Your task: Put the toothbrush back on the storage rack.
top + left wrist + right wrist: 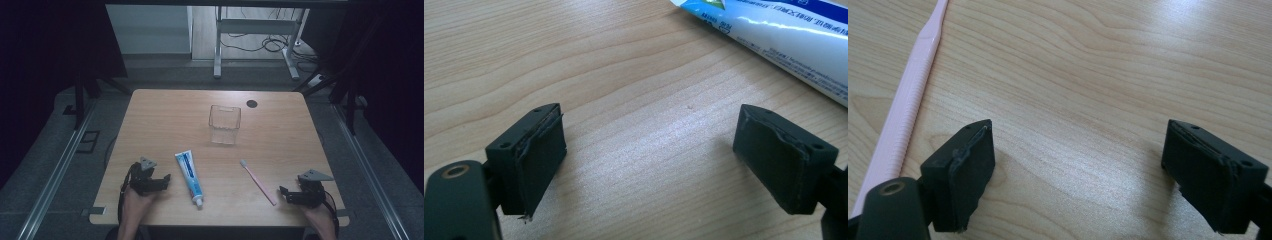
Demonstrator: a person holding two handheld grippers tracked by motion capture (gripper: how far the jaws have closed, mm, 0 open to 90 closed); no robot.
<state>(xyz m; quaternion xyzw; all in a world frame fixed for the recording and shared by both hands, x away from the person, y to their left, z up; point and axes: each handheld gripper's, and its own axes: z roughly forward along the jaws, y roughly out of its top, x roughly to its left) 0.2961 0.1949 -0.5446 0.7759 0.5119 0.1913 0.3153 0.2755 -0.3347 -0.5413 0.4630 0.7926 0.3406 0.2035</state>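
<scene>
Lying flat on the bench [165, 120], toothpaste tube [189, 177] runs near-to-far, cap toward the person, just right of left hand-held gripper [167, 177]; pink toothbrush [258, 182] lies diagonal, bristles far-left, beside right hand-held gripper [281, 191]. Both grippers' jaws gape, empty. Tube cut off in left gripper view, print unreadable; clear cup [224, 124] stands farther back

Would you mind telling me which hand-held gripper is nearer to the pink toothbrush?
The right hand-held gripper is nearer: the pink toothbrush has its handle end just to that gripper's left. The left hand-held gripper sits across the toothpaste tube, farther away.
</scene>
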